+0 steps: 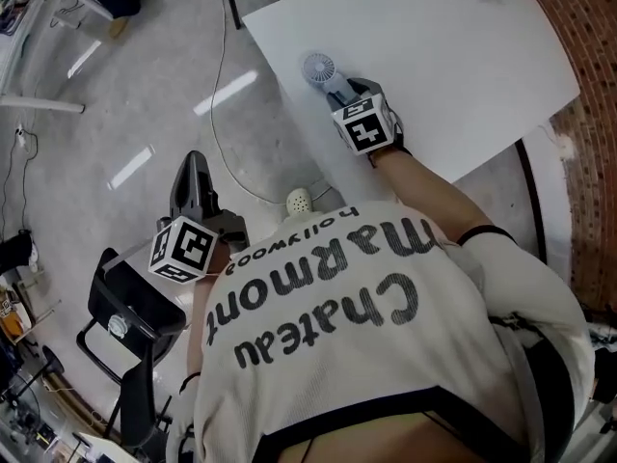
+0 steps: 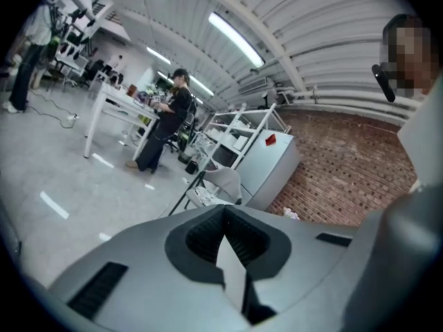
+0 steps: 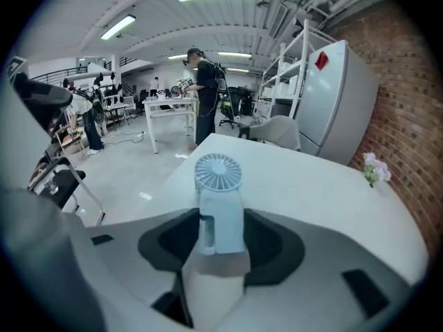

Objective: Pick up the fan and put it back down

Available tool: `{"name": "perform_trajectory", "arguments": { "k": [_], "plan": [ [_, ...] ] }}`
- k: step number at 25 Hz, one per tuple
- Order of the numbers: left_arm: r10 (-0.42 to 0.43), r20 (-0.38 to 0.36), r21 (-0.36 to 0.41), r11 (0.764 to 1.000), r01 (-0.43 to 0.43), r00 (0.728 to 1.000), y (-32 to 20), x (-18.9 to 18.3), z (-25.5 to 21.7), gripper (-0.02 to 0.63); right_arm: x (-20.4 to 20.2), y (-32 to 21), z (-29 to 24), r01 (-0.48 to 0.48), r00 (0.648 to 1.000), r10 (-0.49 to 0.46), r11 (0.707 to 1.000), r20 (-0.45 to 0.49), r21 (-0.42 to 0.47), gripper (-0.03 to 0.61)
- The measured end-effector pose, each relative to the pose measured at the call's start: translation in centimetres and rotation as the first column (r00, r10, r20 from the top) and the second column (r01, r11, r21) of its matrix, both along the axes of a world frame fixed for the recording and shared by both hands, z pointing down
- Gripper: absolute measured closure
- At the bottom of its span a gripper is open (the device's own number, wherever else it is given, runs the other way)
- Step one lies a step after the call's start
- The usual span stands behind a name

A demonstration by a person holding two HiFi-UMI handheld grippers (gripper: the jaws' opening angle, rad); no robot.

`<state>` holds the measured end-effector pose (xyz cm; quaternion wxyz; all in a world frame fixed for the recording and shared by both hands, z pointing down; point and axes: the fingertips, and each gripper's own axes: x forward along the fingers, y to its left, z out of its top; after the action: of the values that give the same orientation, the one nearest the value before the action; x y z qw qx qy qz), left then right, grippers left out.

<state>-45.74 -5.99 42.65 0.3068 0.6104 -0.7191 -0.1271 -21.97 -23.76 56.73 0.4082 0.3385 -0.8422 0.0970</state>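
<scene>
Two grippers: one in each hand, and only the right one is at the white table (image 1: pixel 463 56).
Right gripper (image 3: pixel 221 232): its jaws squeeze the fan (image 3: pixel 219 199) by the handle (image 3: pixel 221 221), one jaw on each side.
Where the fan is: at the table's near left edge, right in front of the right gripper. I cannot tell if it rests on the top or hangs just above it.
Fan's long way: it runs straight out from the right gripper. The handle is near, the round head (image 3: pixel 218 173) is at the far end, and its face looks up.
Left gripper (image 2: pixel 223 213): its jaws are pressed together with nothing in them. It is out over the floor (image 1: pixel 145 114), well apart from the fan.
Nearer hand: the right one, by a lot.
Next move, my guess: the fan already lines up with the jaws, so it only needs to go up and down, with no turning.
Watch out: the table edge is close, so the fan should come down a bit further in.
</scene>
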Motion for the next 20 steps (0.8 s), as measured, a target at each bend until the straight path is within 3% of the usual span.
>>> {"name": "perform_trajectory", "arguments": {
  "k": [5, 13, 20],
  "plan": [
    [-0.08, -0.003, 0.003, 0.997, 0.08, 0.997, 3.3, 1.5, -0.4, 0.612, 0.4, 0.4, 0.2, 0.038, 0.999, -0.038, 0.999, 0.001, 0.015, 0.369],
    [-0.13, 0.017, 0.033, 0.991, 0.13, 0.991, 6.8, 4.5, -2.1, 0.613, 1.8, 2.0, 0.2, 0.063, 0.998, -0.063, 0.998, 0.016, 0.014, 0.367],
    [-0.135, 0.041, 0.067, 0.989, 0.132, 0.99, 7.9, 7.3, -4.1, 0.612, 1.5, 3.4, -0.3, 0.079, 0.994, -0.074, 0.995, 0.086, -0.057, 0.336]
  ]
}}
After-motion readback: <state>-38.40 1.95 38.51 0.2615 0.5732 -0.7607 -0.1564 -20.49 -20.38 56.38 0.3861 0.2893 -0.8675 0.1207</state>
